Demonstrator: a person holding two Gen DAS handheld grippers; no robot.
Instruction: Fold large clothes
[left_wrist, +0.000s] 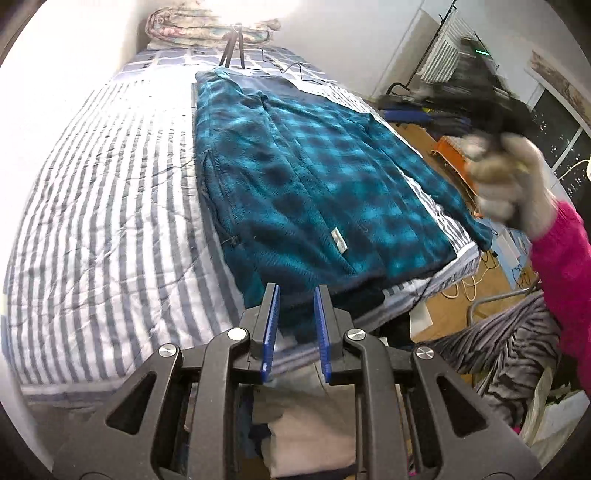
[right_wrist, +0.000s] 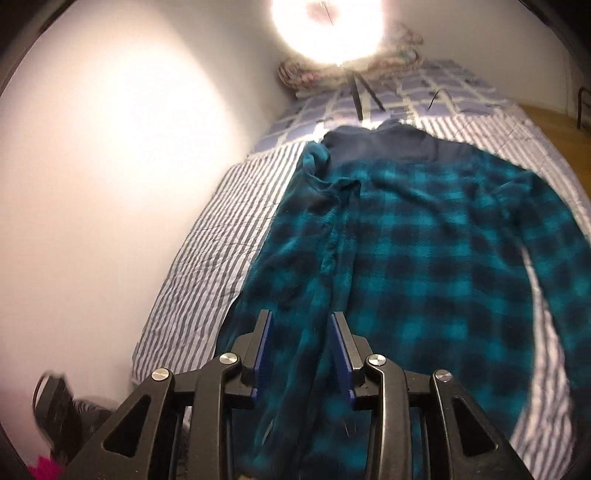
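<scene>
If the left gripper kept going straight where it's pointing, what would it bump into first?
Most likely the teal plaid fleece jacket spread on the striped bed cover. The left gripper points down at the jacket's near hem, its open jaws holding nothing. Depth is hard to judge through the fisheye.

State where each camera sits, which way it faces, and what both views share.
Left wrist: on the left gripper, looking down along the striped bed at the plaid fleece jacket; a gloved hand and pink sleeve show at right.
Right wrist: on the right gripper, above the jacket, facing the lamp.
Shared: jacket, bed, lamp.
</scene>
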